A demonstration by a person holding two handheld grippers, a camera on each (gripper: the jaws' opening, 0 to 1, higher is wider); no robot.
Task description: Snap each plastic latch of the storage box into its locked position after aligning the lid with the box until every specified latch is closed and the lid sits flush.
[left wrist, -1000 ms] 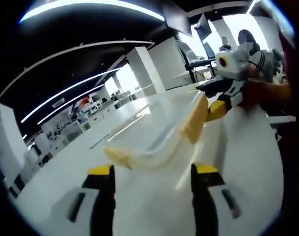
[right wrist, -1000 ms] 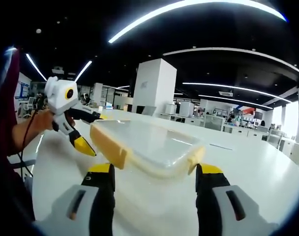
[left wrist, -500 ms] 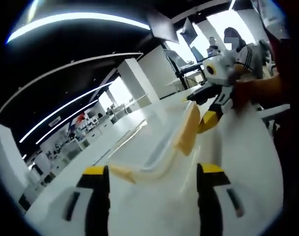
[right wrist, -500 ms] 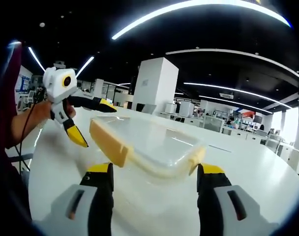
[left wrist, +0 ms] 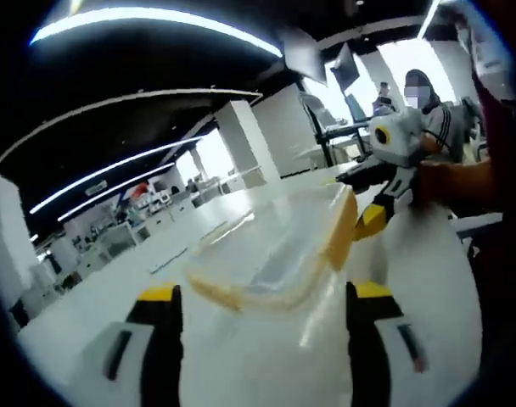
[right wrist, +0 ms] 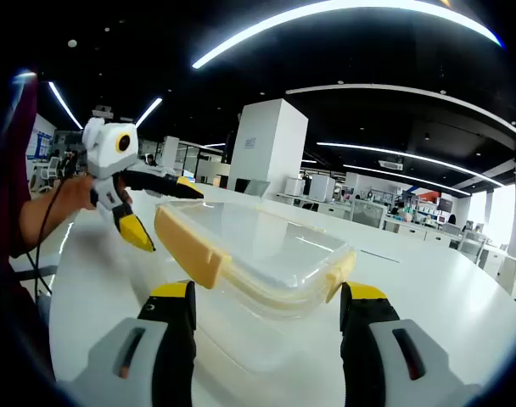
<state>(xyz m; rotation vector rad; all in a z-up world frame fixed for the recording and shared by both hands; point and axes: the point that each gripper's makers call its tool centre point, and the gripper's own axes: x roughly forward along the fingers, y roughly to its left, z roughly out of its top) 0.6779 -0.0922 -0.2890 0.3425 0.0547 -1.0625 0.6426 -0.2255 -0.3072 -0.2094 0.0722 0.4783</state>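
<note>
The clear storage box point(right wrist: 258, 250) with its clear lid lies on the white table point(right wrist: 428, 288), in front of both grippers. A long yellow latch point(right wrist: 188, 246) runs along its left side and a smaller latch point(right wrist: 338, 276) sits on its right. My right gripper point(right wrist: 266, 315) is open just short of the box's near edge. The left gripper point(right wrist: 166, 212), held by a hand, is open at the far left corner, one jaw above the lid and one beside it. In the left gripper view the box point(left wrist: 275, 254) lies ahead of my open left gripper point(left wrist: 265, 315), with the right gripper point(left wrist: 353, 203) open at its far end.
A person's forearm point(right wrist: 46, 216) reaches in from the left. The white table point(left wrist: 97, 297) stretches wide around the box. Beyond it stand a white pillar point(right wrist: 266, 144), desks, and a seated person point(left wrist: 428, 110) in the background.
In the right gripper view the left gripper has shifted slightly right, closer to the box's corner. The left gripper view has swung a little. The box has stayed put.
</note>
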